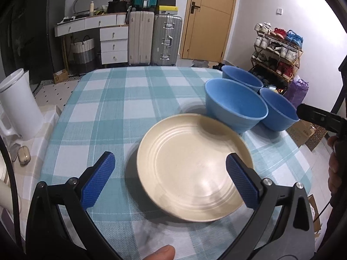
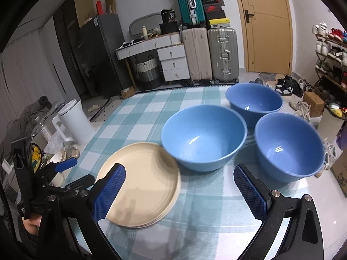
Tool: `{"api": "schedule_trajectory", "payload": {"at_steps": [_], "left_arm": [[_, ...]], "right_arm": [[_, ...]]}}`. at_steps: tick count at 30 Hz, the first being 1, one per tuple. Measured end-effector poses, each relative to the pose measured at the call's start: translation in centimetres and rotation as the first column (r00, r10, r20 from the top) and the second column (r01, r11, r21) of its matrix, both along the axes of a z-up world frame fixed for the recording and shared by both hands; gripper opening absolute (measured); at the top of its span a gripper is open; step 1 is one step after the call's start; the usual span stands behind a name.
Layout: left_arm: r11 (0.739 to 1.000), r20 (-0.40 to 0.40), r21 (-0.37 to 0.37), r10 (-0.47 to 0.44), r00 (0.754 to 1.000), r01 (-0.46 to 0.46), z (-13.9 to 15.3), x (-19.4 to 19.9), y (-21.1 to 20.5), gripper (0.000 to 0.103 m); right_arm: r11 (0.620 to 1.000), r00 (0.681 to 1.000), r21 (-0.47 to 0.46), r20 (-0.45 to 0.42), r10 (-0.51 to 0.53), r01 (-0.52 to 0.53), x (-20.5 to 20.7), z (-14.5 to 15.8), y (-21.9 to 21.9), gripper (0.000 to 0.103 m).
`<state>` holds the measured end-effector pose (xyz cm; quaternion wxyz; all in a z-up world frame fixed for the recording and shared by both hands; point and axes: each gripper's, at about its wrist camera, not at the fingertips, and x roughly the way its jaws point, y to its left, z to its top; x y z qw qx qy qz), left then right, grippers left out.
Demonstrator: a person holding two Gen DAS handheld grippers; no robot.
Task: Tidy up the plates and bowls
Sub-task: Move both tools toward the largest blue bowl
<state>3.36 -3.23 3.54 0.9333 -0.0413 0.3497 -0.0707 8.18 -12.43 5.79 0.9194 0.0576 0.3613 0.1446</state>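
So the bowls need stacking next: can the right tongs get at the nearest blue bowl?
Probably yes: the right tongs stand open and empty, and only bare checked tablecloth lies before the nearest round blue bowl.

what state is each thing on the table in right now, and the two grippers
cream plates: stacked, flat on the tablecloth
blue bowls: three, upright, empty, not nested
left gripper: open, holding nothing
right gripper: open, holding nothing
white kettle: upright, lid on

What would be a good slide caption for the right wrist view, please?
Open right gripper above checked tablecloth, facing stacked cream plates and three blue bowls.
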Motion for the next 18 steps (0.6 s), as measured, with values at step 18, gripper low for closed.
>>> {"api": "schedule_trajectory", "payload": {"at_steps": [18], "left_arm": [[0.996,0.046,-0.035,-0.086,0.995,0.088,5.3,3.5,-4.9,0.102]], "right_arm": [[0.997,0.994,-0.05,0.096,-0.058,0.063,0.0,6.1,-4.6,0.102]]}}
